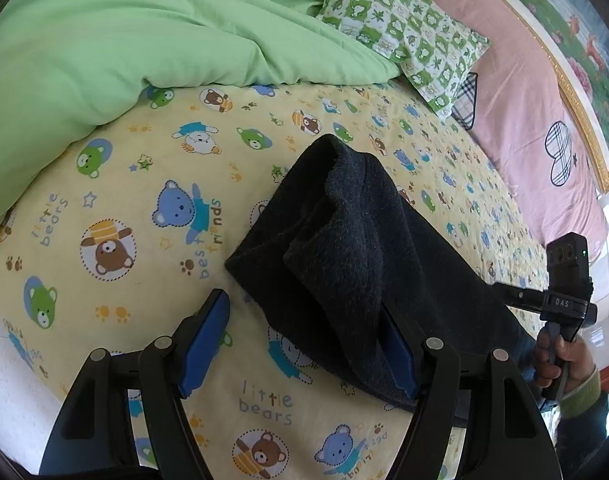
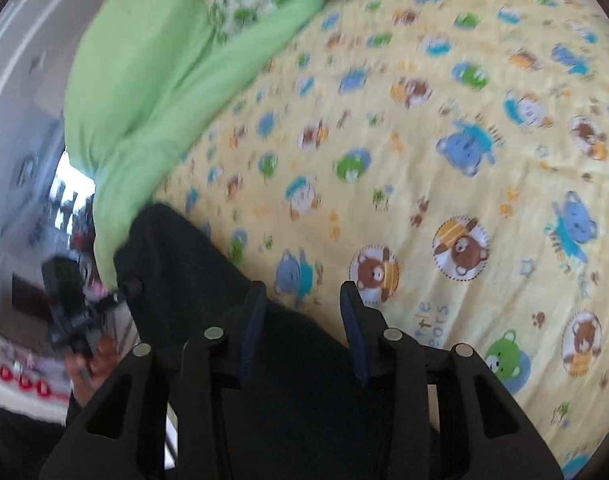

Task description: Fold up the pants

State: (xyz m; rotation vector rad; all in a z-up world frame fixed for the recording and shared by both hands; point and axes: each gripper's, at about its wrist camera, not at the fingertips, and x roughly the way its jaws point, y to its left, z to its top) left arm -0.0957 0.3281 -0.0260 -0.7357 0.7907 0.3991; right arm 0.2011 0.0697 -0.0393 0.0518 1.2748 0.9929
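On the bear-print sheet (image 1: 116, 184) the dark pants (image 1: 344, 248) lie bunched, fuzzy and thick, one end humped up. You look mid-fold: left gripper (image 1: 304, 344) gapes wide, right gripper (image 2: 300, 320) stands partly apart over cloth, neither clamping. Next, pinch an edge cleanly.

Your right wrist view is smeared with motion blur, so the sheet (image 2: 424, 140) print and the room at left stay unreadable. The pants (image 2: 288, 380) run off its bottom edge under the gripper. In your left wrist view the pants (image 1: 352, 248) cover the tip of the right-hand finger (image 1: 398, 354), and your right hand (image 1: 560, 364) is cut at the edge.
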